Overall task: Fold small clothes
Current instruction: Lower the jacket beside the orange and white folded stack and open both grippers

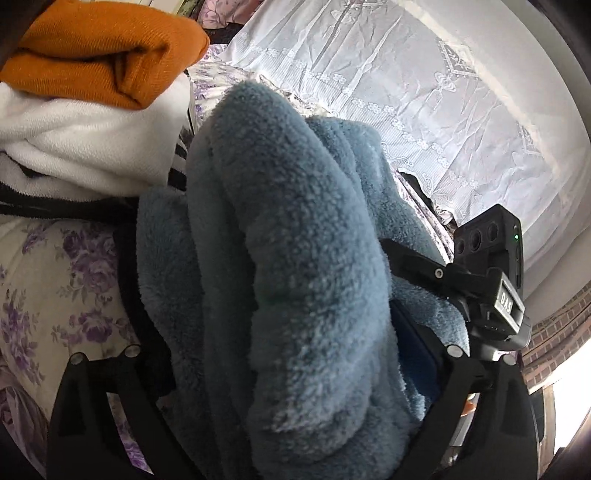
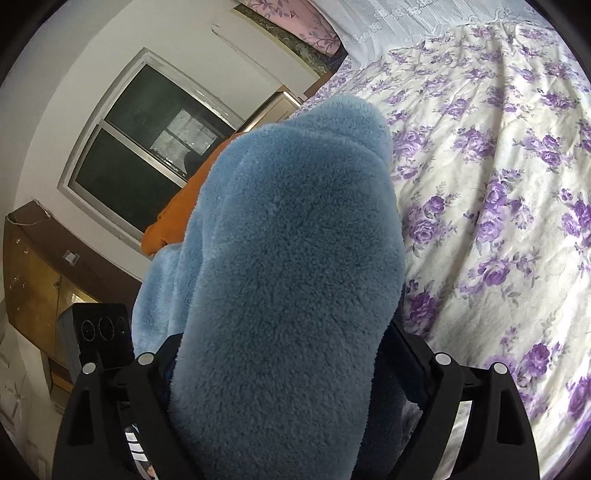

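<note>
Blue fleece garment (image 1: 295, 277) fills both spread grippers, left gripper (image 1: 280, 369) and right gripper (image 2: 288, 369); grip cannot be confirmed. Placing step apparently; next, withdraw clear beside the orange garment (image 1: 110, 48).

Cream bedsheet with purple flower print (image 2: 498, 184) covers bed. White embroidered lace cloth (image 1: 388, 92) beyond it. Pink floral pillow (image 2: 295, 22) by white wall. Aluminium-framed dark window (image 2: 147, 147). Brown wooden glass-front cabinet (image 2: 40, 273) below window.
</note>
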A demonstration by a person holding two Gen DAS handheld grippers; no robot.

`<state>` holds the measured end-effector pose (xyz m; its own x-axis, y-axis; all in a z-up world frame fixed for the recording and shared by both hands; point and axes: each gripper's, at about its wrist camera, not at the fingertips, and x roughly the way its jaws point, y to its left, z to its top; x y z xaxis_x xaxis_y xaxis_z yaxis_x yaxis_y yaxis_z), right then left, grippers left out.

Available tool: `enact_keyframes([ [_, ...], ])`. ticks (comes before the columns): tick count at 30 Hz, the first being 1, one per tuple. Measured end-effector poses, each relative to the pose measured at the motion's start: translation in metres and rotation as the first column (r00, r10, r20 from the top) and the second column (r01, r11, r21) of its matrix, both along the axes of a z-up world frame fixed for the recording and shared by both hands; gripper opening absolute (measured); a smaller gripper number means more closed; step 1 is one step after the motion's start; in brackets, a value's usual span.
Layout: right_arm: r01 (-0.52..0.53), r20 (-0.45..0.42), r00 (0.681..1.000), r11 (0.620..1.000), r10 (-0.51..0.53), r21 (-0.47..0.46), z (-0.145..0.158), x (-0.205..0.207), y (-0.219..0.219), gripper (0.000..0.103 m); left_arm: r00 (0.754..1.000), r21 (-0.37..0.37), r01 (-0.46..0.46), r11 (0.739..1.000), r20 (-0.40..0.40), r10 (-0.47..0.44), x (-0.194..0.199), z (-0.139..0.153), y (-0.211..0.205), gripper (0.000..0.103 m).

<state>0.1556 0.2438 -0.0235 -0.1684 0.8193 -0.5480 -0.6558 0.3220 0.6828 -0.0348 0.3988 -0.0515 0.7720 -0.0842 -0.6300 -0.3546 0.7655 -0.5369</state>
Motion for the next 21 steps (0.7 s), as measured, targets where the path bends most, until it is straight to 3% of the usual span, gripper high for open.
enact_keyframes([
  [4,0.024,0.03,0.999,1.0,-0.024,-0.015,0.006,0.006,-0.005,0.094,1.0,-0.048,-0.019,0.999,-0.012,0.018,-0.007,0.002,0.015,0.096],
  [7,0.03,0.098,0.995,0.999,-0.028,-0.016,0.021,-0.003,-0.018,0.094,0.996,-0.012,-0.066,0.998,-0.055,0.065,-0.016,0.012,0.013,0.097],
  [10,0.053,0.139,0.989,0.998,-0.049,-0.022,0.032,-0.009,-0.031,0.095,0.981,0.119,-0.142,0.983,-0.113,0.156,-0.028,0.026,0.001,0.099],
  [16,0.096,0.171,0.981,0.994,-0.088,-0.042,0.04,-0.016,-0.052,0.095,0.954,0.232,-0.201,0.952,-0.175,0.244,-0.047,0.044,-0.02,0.099],
  [21,0.147,0.309,0.943,0.987,-0.12,-0.063,0.046,-0.029,-0.069,0.098,0.928,0.407,-0.237,0.882,-0.174,0.329,-0.063,0.056,-0.038,0.099],
])
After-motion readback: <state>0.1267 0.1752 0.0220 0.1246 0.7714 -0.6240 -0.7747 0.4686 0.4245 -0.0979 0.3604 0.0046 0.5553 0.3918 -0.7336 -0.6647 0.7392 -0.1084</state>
